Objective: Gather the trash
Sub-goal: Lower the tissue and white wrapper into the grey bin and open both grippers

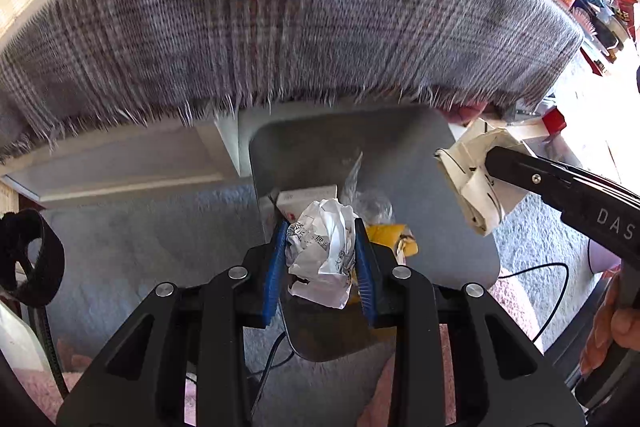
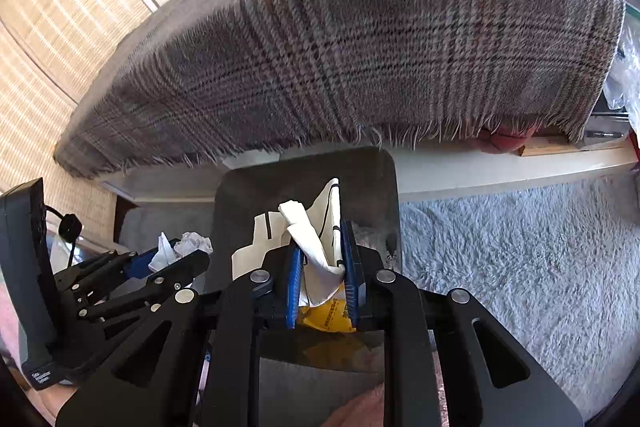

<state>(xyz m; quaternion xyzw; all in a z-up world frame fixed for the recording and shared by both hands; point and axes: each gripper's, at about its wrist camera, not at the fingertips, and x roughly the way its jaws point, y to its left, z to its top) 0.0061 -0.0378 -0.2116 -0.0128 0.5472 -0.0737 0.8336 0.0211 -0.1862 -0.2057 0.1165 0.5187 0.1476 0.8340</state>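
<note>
Hovering over the open bin (image 1: 472, 259): left gripper (image 1: 320, 251) jaws clamped on a crumpled paper ball (image 1: 320, 247), directly above the trash inside. Right gripper (image 2: 322, 275) jaws clamped on folded white paper (image 2: 316, 247), also above the bin mouth.

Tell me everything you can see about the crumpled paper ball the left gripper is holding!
The crumpled paper ball is white, creased all over, with dark printed characters on its folds. It looks like thin paper squashed into a lump. The left gripper pinches it between two blue fingers, one pressing each side. It hangs above the grey trash bin, over a yellow wrapper and a small white box inside.
</note>
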